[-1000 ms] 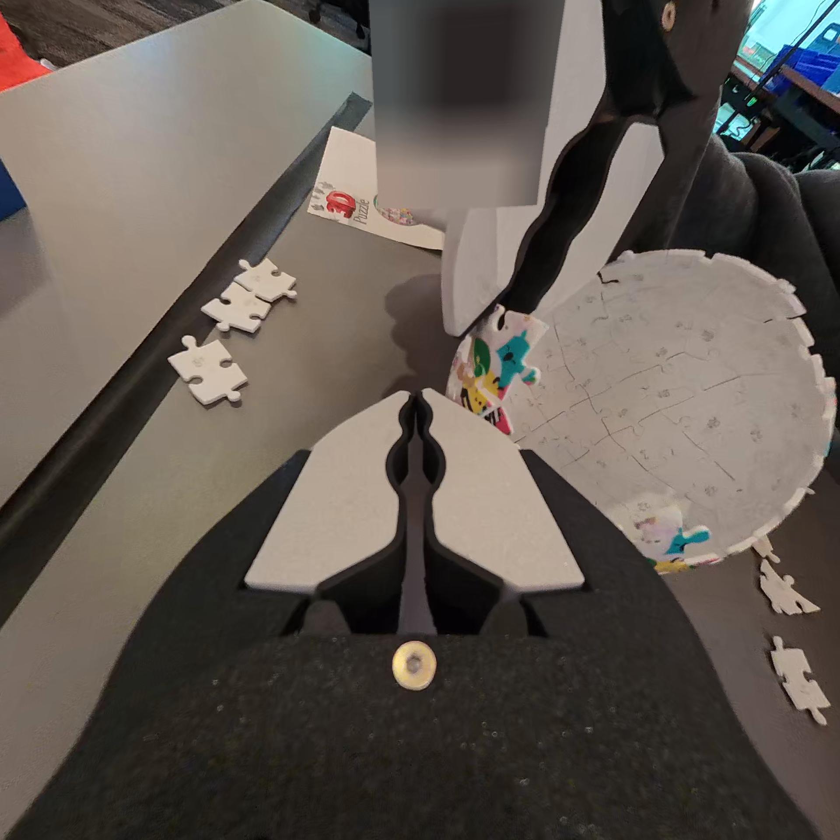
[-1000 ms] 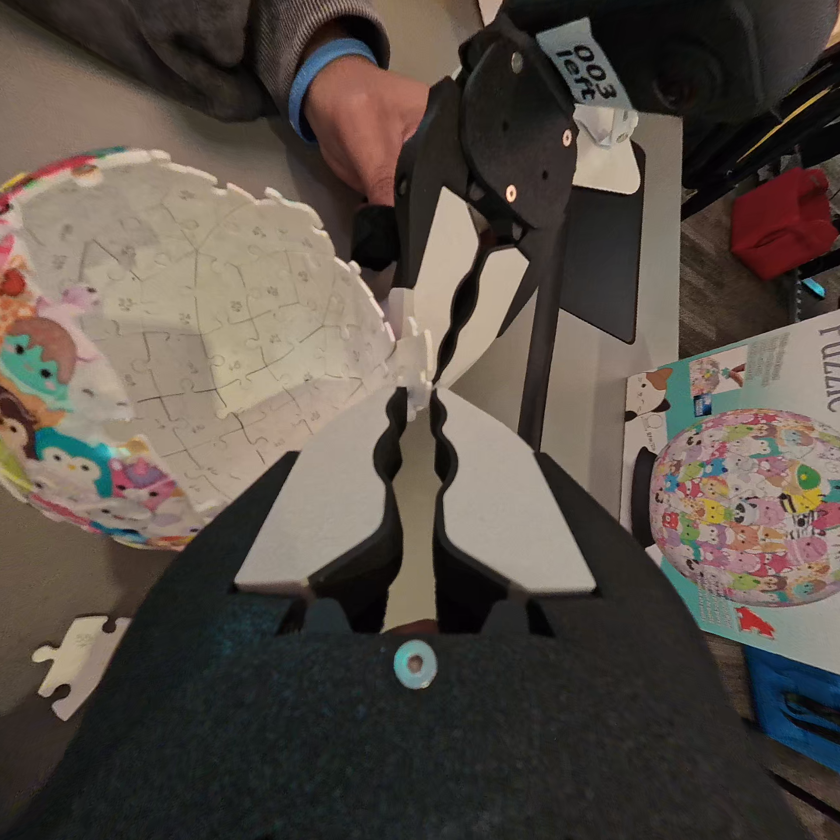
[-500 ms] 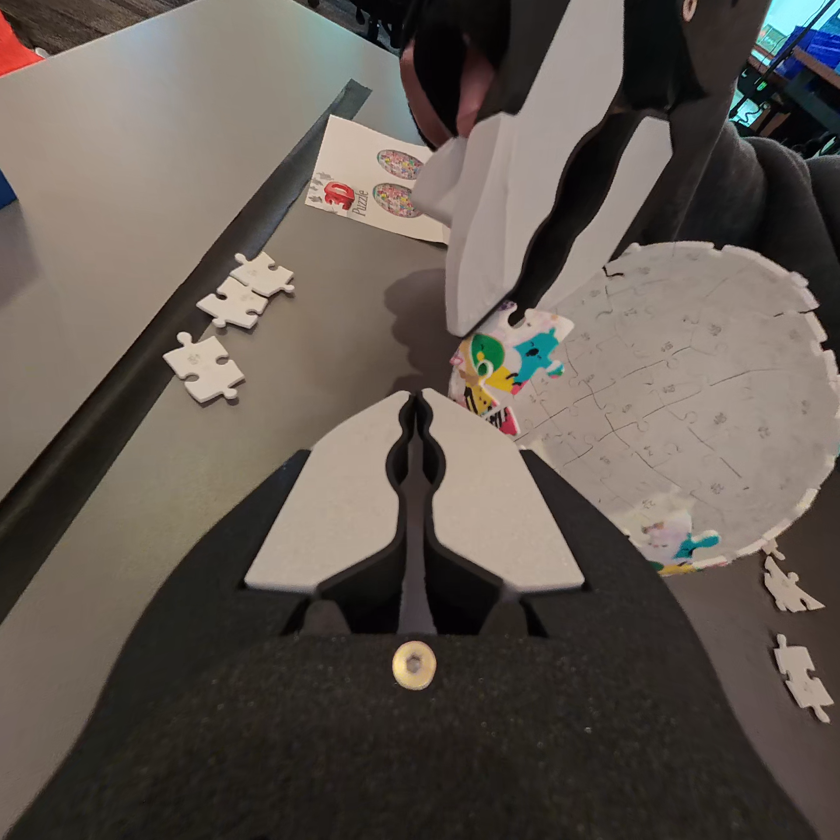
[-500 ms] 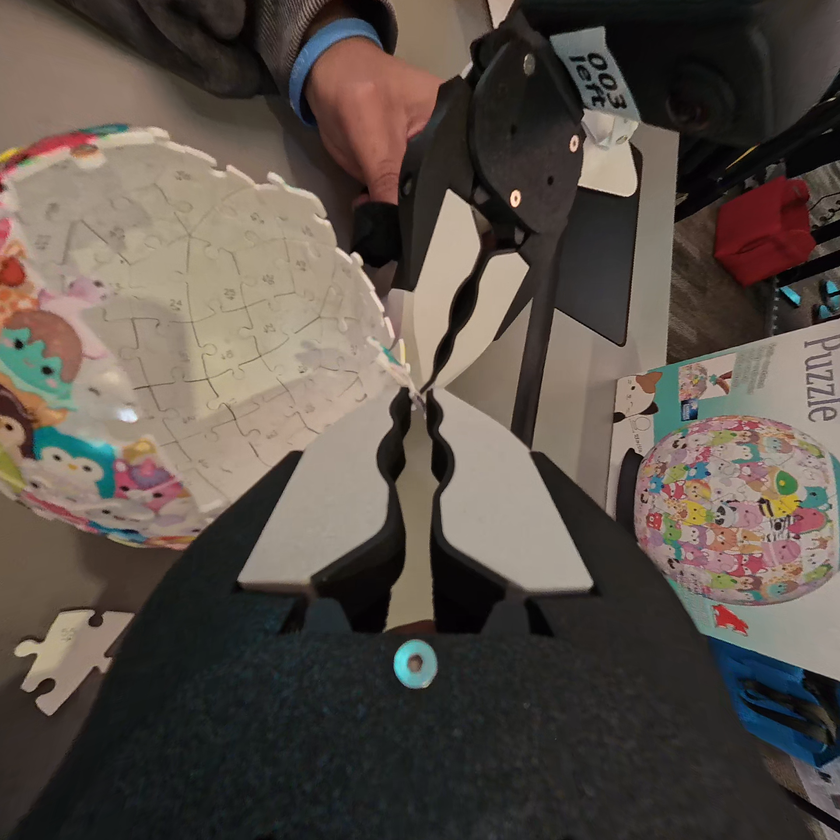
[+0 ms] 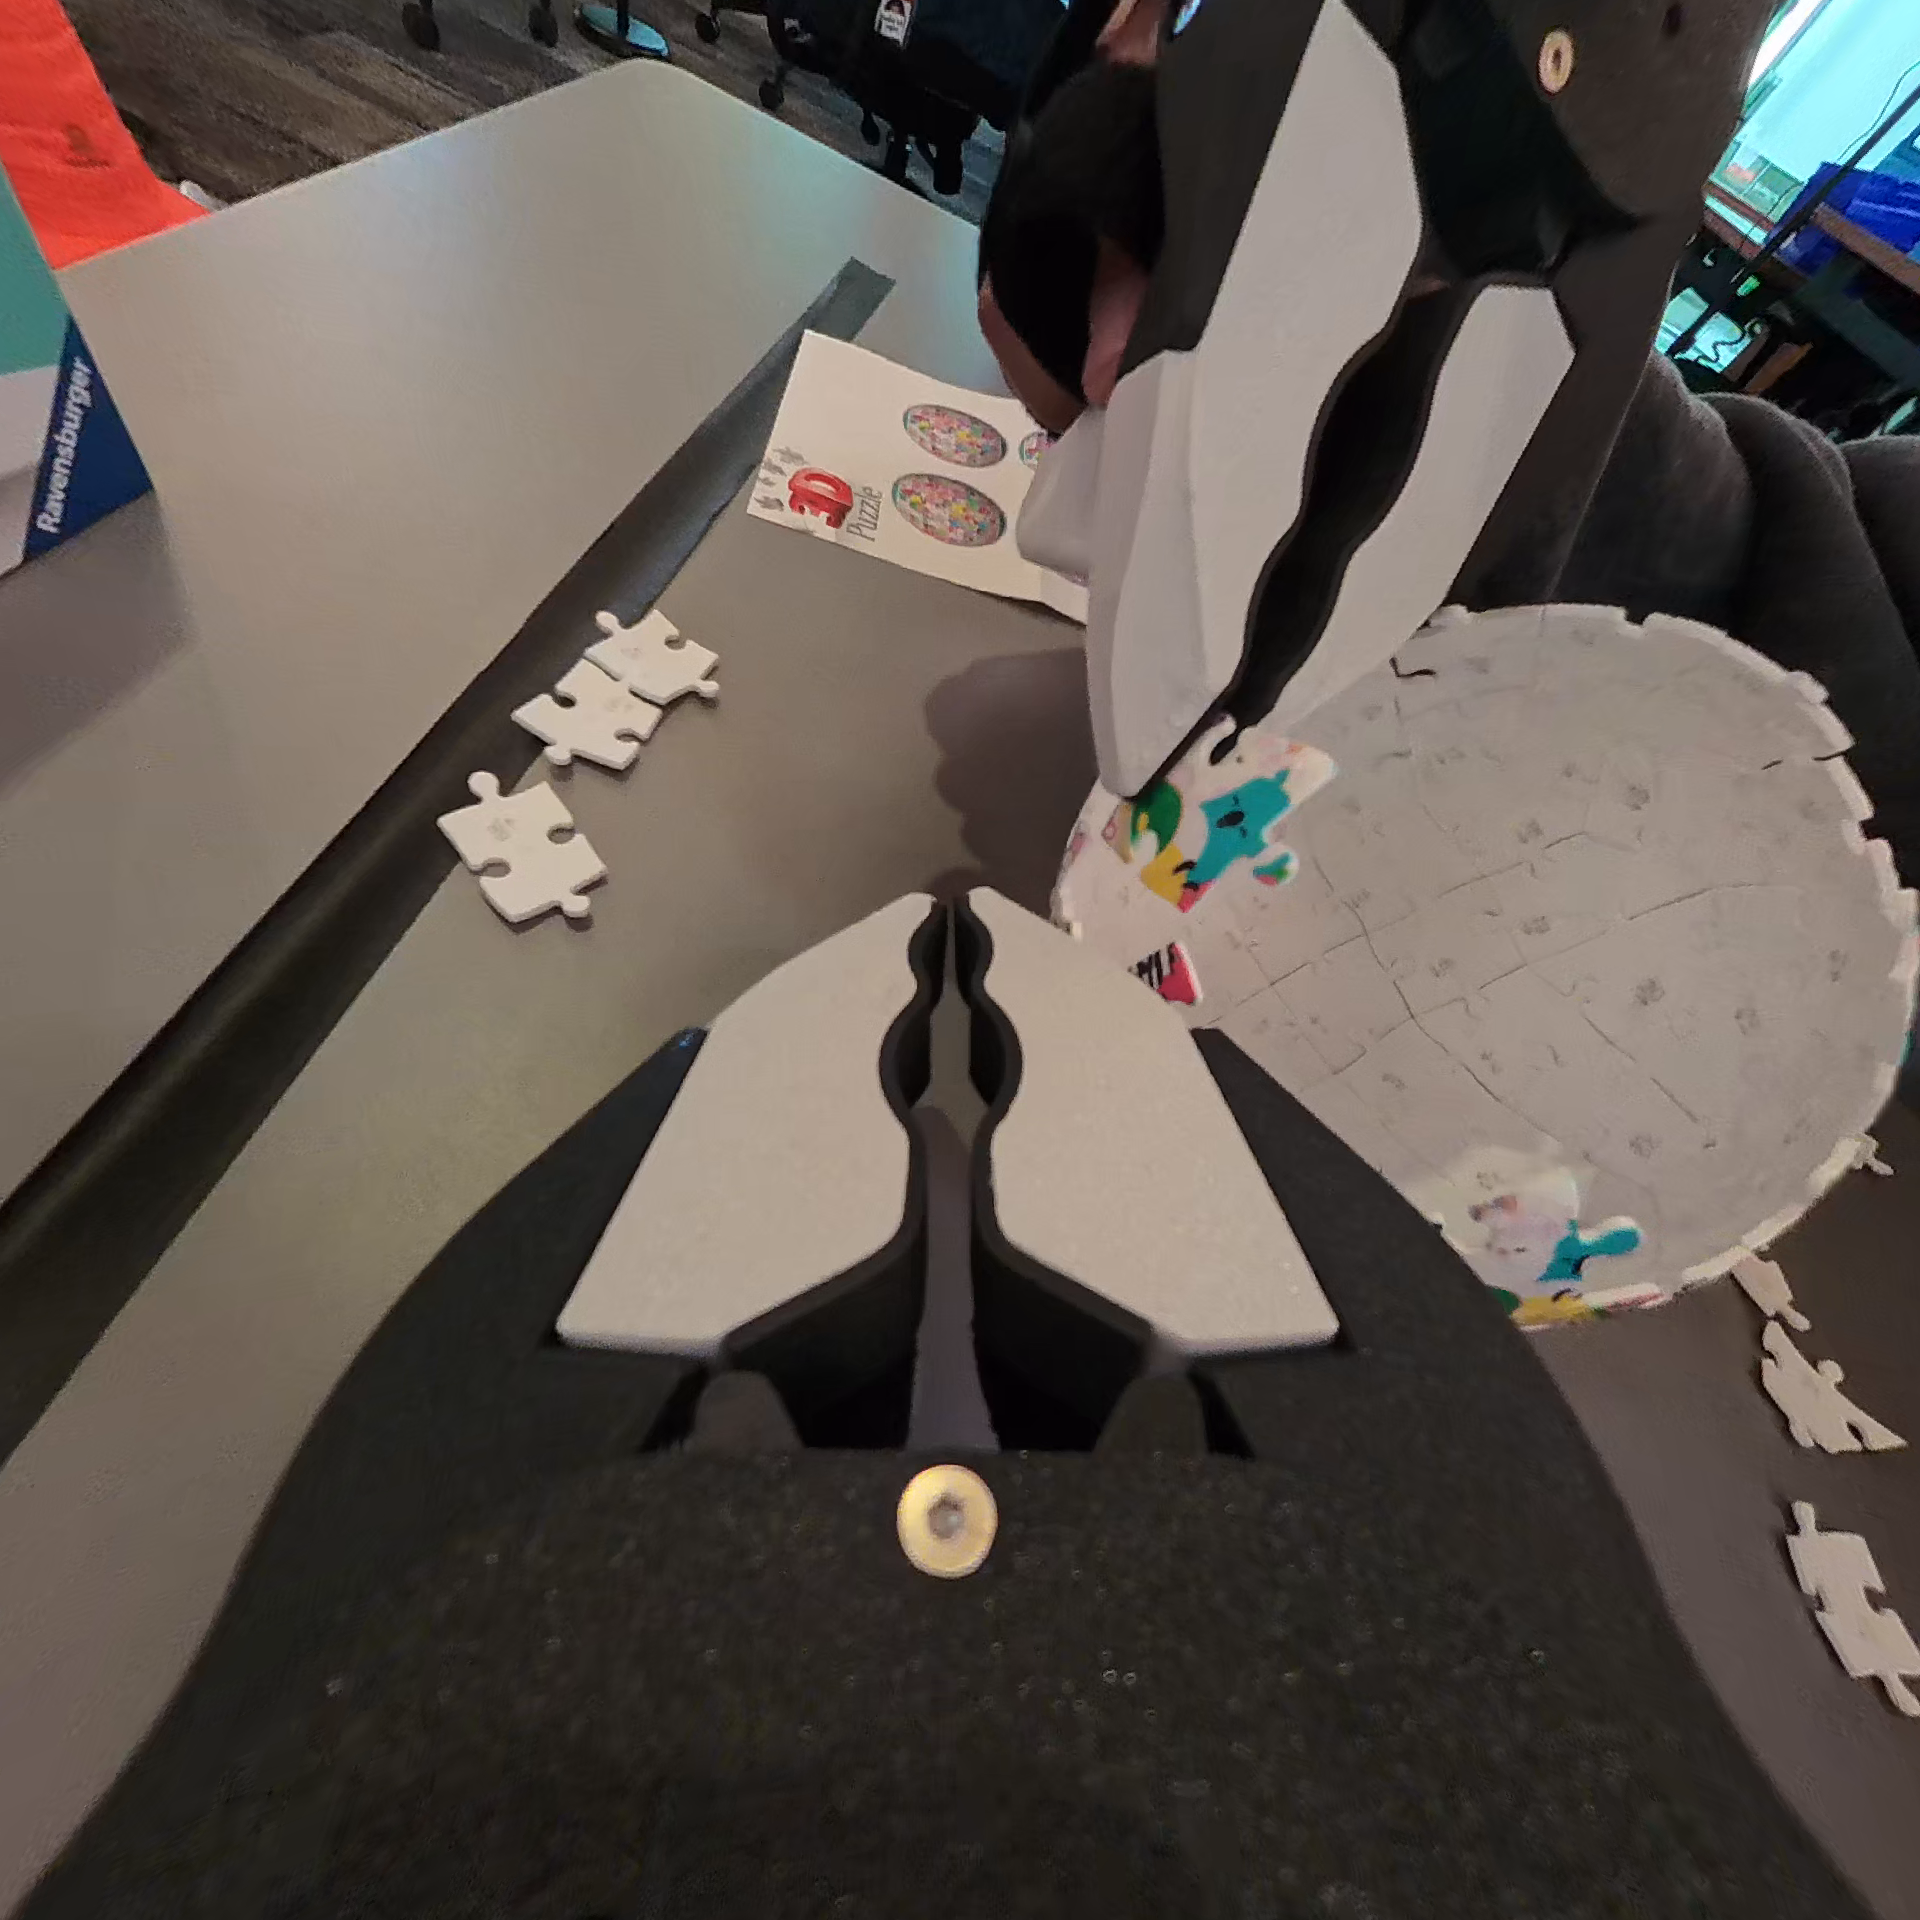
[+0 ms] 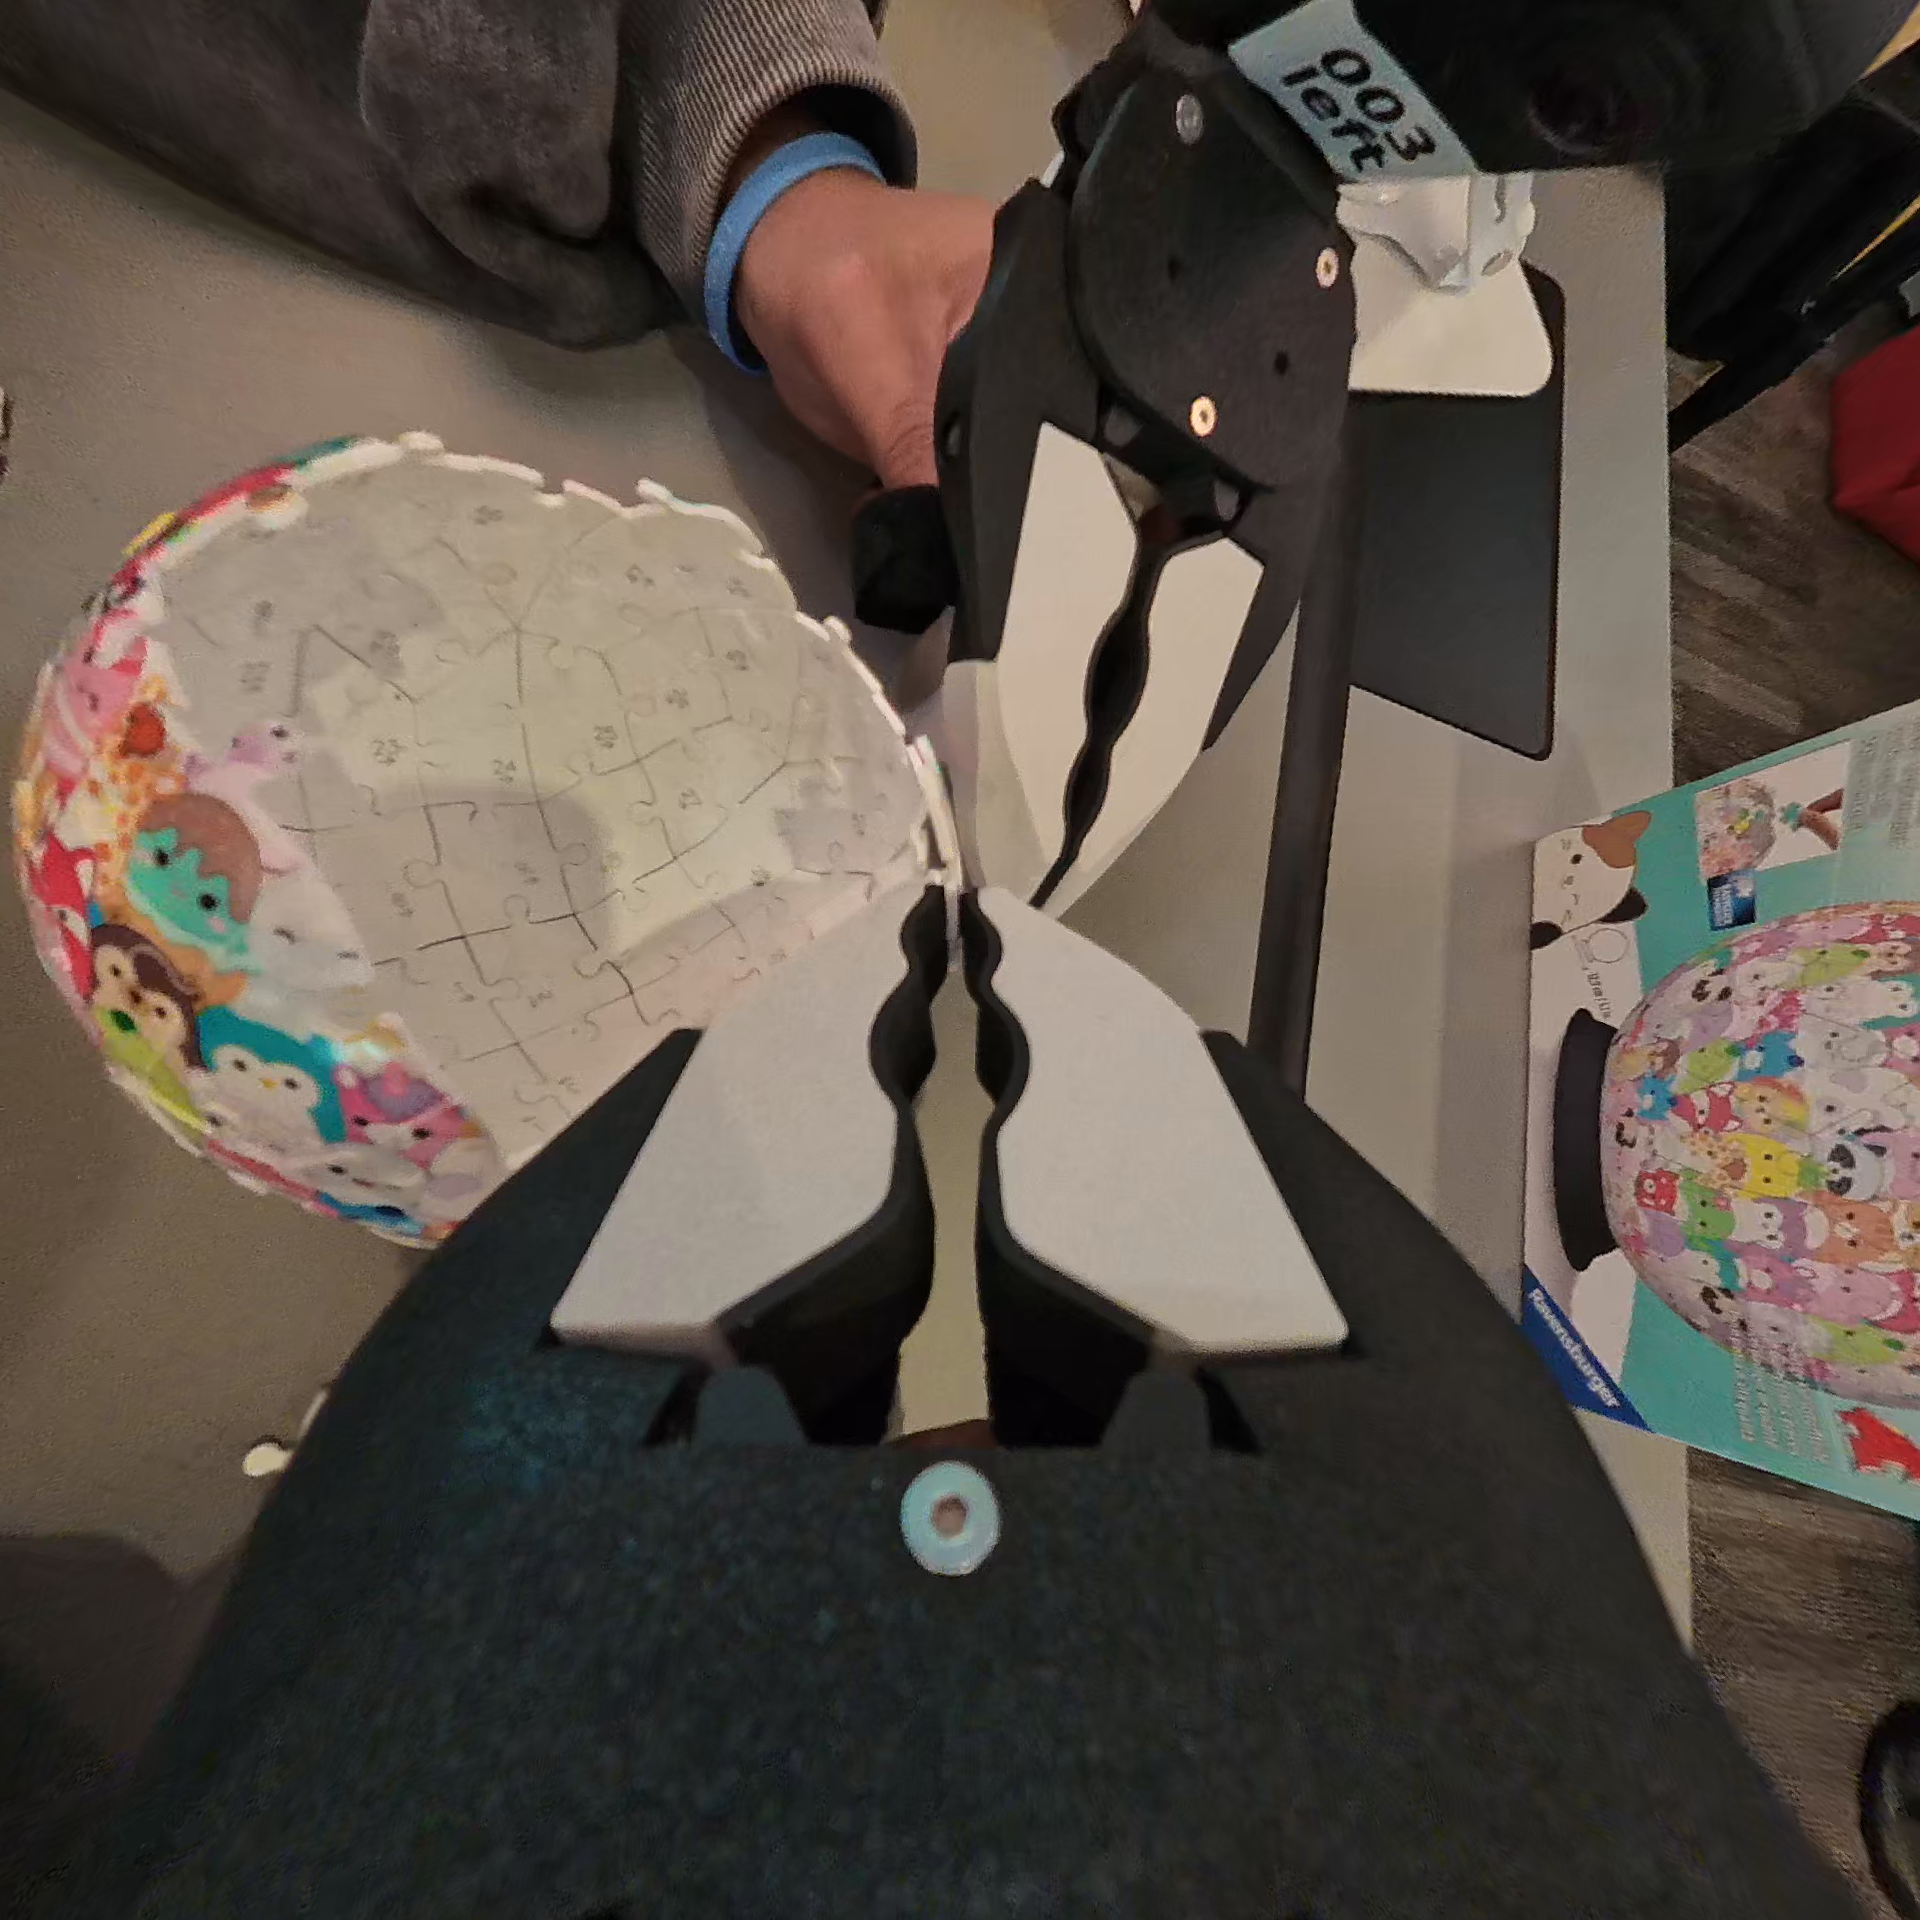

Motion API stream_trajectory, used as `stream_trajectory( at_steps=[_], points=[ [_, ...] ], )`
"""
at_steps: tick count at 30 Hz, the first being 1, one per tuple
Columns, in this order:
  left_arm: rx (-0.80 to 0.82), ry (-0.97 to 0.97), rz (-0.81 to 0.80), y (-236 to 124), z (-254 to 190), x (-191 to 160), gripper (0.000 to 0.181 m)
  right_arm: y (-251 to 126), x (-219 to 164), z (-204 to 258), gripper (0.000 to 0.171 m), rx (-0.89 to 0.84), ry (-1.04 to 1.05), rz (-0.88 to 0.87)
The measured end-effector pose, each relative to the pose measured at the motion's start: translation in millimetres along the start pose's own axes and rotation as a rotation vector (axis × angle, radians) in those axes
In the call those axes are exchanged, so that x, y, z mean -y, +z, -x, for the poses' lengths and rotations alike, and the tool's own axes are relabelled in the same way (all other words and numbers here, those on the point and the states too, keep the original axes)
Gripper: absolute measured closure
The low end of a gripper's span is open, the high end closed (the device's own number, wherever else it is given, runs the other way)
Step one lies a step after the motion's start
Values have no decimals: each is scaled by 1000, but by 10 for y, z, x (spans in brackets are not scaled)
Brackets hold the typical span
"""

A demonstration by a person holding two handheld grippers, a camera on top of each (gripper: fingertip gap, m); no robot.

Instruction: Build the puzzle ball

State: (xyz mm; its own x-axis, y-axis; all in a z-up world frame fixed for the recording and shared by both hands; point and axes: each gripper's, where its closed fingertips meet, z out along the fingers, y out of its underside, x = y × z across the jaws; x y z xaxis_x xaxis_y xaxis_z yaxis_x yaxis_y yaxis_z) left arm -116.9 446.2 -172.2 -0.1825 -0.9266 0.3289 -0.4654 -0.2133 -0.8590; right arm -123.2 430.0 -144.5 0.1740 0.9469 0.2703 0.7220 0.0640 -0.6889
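**Right fingers pinch a piece at the shell's rim**

The fingers (image 6: 1023,1132) of the right gripper (image 6: 954,914) are clenched on a puzzle piece (image 5: 1221,821) at the near rim of the half-built puzzle ball (image 6: 468,821). In the left wrist view the piece's colourful printed side shows just below the tips of that gripper, lying against the rim; whether it is locked in cannot be told. The left gripper (image 5: 951,912) has its fingers (image 5: 790,1132) drawn together with only a thin slit between them, nothing held, hovering just beside the same stretch of rim, tip to tip with the right one.

Largest under both is the grey tabletop (image 5: 312,416). Right of the right fingers lies the teal puzzle box (image 6: 1766,1091). The open shell tilts to their left, white inside, cartoon print outside. Beyond the left fingers rests a white instruction sheet (image 5: 894,488). Smallest, loose white pieces (image 5: 582,769) lie face down to the left of the left fingers, more pieces (image 5: 1829,1496) to their right past the shell.
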Motion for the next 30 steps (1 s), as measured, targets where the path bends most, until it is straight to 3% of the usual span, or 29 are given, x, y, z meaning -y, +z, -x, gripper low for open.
stream_trajectory(
  at_steps=[5, 11, 16, 20, 25, 30],
  points=[
    [22, -19, -117, -131, 60, 151, 179, -105, 62, -121, 169, -16, 106, -49],
    [-24, -30, -214, -215, 13, 265, 160, -216, -59, -352, 169, -42, 277, -120],
    [-86, -25, -97, -80, -97, 260, 157, -363, -317, -347, 169, 3, 397, 89],
    [-113, -32, -143, -133, -295, 649, 154, -571, 42, -279, 169, 51, 430, -33],
    [-104, 79, -144, -174, -695, 968, 155, -731, 280, -106, 169, 45, 354, -6],
    [46, 194, -116, -254, -1073, 1049, 179, -834, 565, 214, 166, 21, 290, 36]
  ],
)
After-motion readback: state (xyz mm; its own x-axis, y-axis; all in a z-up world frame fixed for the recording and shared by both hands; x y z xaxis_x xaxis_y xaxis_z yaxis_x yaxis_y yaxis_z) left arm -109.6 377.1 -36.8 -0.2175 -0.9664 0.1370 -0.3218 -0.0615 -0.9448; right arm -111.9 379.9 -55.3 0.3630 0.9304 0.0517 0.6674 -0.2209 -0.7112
